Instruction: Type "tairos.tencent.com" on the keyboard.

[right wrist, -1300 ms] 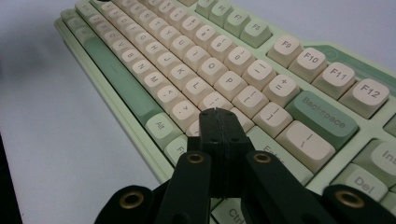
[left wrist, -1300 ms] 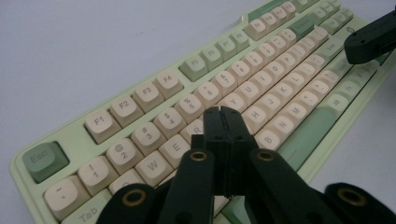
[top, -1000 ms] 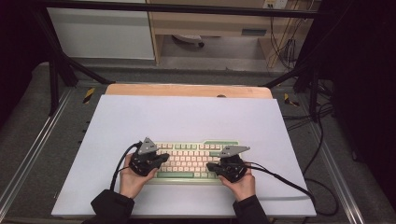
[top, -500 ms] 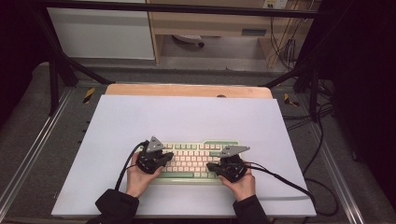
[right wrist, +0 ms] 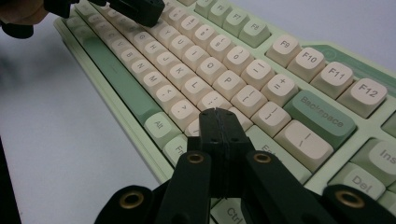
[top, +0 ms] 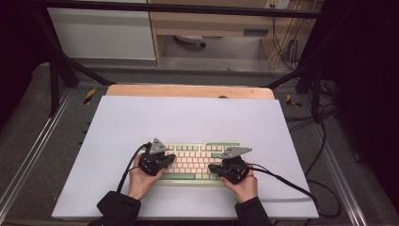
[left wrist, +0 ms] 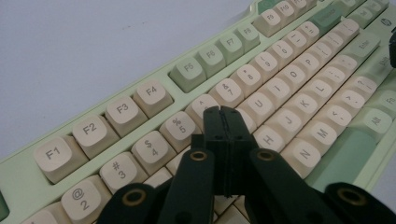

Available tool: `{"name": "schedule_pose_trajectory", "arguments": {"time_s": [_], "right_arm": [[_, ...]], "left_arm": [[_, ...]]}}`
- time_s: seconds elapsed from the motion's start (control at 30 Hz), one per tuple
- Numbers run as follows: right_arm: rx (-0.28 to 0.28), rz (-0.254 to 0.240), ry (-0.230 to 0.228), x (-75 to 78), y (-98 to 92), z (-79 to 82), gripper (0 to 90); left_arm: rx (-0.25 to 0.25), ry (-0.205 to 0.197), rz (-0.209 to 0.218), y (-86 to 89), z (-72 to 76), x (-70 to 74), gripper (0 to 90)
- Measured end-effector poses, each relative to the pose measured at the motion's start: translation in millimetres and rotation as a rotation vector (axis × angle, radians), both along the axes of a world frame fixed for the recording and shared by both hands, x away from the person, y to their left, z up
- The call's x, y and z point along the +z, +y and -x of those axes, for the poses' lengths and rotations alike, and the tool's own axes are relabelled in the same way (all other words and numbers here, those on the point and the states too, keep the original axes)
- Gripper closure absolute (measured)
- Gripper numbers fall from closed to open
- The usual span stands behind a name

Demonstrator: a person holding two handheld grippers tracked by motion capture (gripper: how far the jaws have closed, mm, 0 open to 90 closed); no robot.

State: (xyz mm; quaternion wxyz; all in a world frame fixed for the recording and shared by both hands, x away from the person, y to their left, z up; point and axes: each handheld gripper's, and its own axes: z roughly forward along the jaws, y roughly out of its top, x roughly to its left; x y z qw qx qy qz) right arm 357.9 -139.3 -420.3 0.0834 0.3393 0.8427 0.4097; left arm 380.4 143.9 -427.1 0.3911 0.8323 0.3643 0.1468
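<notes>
a pale green keyboard [top: 195,162] with cream keys lies on the near half of the white desk [top: 188,117], its long side running left to right, roughly centred between the person's two hands. no container stands on the desk.

the left claw [top: 170,158] sits over the left part of the keyboard, held in the left hand [top: 141,178]. in the left gripper view its two black jaws are pressed flat together with nothing between them, clenched on air, and the joined tip hovers over the key rows near the 5 and 6 keys; whether it actually touches a key cannot be told, since the jaws cover the spot beneath them.

the right claw [top: 212,167] sits over the right part of the keyboard, held in the right hand [top: 244,186]. in the right gripper view its jaws are likewise clamped together and empty, their tip over the keys just near of the backspace key [right wrist: 322,116], close to the right end of the bottom rows. contact with a key is again hidden by the jaws themselves.

in the high view both hands and the grey plates on the claws cover the keyboard's two ends, so its left and right edges are hard to make out. the person's dark sleeves [top: 117,207] are cut off by the near edge of the picture. black cables [top: 282,181] trail from the claws across the desk, the right one running off its right side.
</notes>
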Motion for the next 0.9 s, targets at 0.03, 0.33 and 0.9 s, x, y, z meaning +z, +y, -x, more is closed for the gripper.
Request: {"name": "schedule_pose_trajectory", "arguments": {"time_s": [0.03, 0.33, 0.9], "right_arm": [[0.002, 0.001, -0.002, -0.3, 0.0, -0.1, 90.0], [0.0, 0.001, -0.003, -0.1, 0.0, 0.1, 90.0], [0.001, 0.0, -0.004, -0.2, -1.3, -0.1, 90.0]], "left_arm": [[-0.001, -0.001, -0.001, -0.2, 0.0, -0.3, 90.0], [-0.007, 0.001, -0.006, -0.5, 0.4, -2.4, 90.0], [-0.026, -0.014, 0.015, 3.1, 7.8, 5.4, 90.0]]}}
